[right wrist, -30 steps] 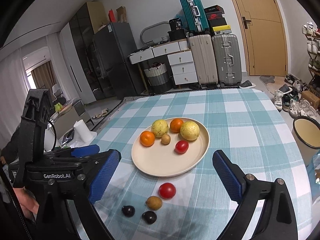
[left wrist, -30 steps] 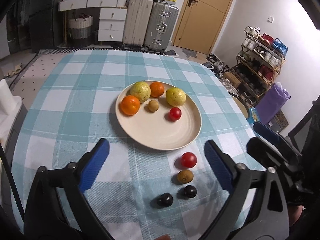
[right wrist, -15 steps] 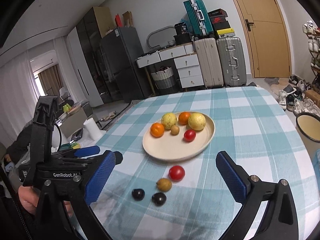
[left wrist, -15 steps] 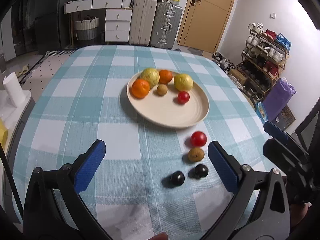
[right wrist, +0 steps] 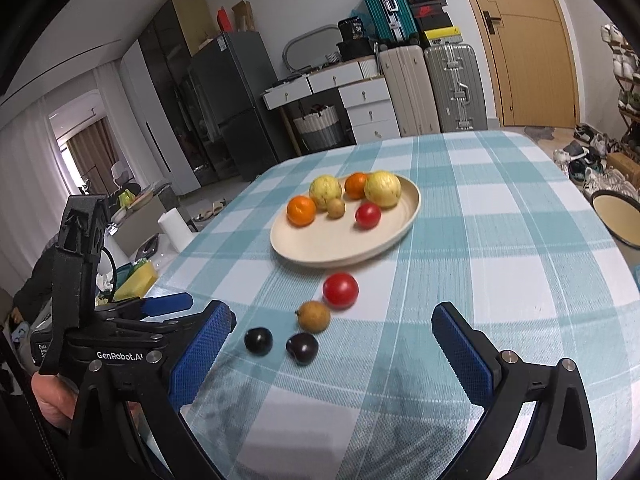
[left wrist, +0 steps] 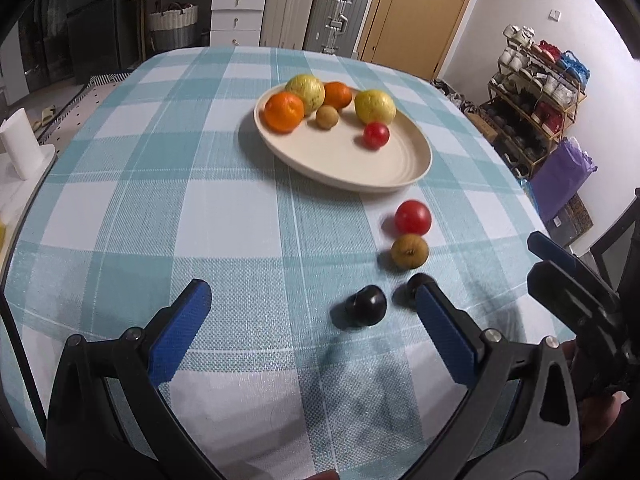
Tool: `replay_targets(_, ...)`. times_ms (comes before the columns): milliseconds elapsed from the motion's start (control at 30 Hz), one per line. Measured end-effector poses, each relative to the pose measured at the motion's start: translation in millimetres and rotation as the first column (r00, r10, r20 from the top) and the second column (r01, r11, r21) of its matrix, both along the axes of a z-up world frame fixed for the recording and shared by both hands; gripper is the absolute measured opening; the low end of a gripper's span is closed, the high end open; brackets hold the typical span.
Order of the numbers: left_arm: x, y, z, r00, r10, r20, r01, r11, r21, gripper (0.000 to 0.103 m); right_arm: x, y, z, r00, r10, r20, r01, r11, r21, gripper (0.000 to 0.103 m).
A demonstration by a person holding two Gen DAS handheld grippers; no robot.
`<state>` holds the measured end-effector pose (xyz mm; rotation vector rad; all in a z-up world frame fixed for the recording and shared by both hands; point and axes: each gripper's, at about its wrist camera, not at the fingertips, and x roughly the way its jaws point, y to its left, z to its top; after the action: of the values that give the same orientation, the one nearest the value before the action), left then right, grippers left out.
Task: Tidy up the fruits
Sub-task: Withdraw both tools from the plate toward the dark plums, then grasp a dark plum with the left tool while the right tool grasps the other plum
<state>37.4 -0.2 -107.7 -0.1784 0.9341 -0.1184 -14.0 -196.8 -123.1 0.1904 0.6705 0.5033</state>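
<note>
Between the wide-spread right tool (right wrist: 332, 344) fingers, two dark plums (right wrist: 302, 348) on cloth

text: "GenRobot.AI" (last letter cut off) | on: left tool (right wrist: 188, 308) body

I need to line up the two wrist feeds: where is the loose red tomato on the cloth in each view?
Left wrist: loose red tomato right of centre, on the cloth just past the near rim of the plate, beyond the brown fruit.
Right wrist: loose red tomato near centre, just below the plate.
Shared landmark: the plate.
</note>
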Motion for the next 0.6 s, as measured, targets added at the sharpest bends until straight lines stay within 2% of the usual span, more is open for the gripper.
replay_targets(300, 5.9, -10.1, -16.5, 0.999, -0.048, -0.008, 0.049, 0.998, 0.037, 0.101, 3.2, -0.7, -14.8, 0.999, -0.001, -0.044, 0.0, 1.0, -0.01, 0.103)
replay_targets(400, 7.7, -12.5, -18.1, 0.998, -0.067, -0.002, 0.067, 0.997, 0.035, 0.098, 6.2, -1.1, -18.2, 0.998, -0.001, -0.058, 0.0, 1.0, -0.012, 0.103)
replay_targets(500, 8.7, -12.9, -18.6, 0.997, -0.078, -0.001, 0.078, 0.997, 0.024, 0.087, 8.7, -1.2, -21.1, 0.998, -0.003, -0.066, 0.002, 1.0, -0.014, 0.103)
replay_targets(567, 10.1, -12.2, -19.7, 0.997, -0.079, -0.007, 0.079, 0.997, 0.021, 0.072, 9.7, -0.3, -22.3, 0.998, -0.002, -0.069, 0.001, 1.0, -0.015, 0.103)
replay_targets(600, 11.1, -11.2, -20.8, 0.996, -0.085, -0.013, 0.085, 0.996, 0.004, 0.07, 10.4, 0.3, -23.1, 0.998, -0.001, -0.07, 0.0, 1.0, -0.017, 0.103)
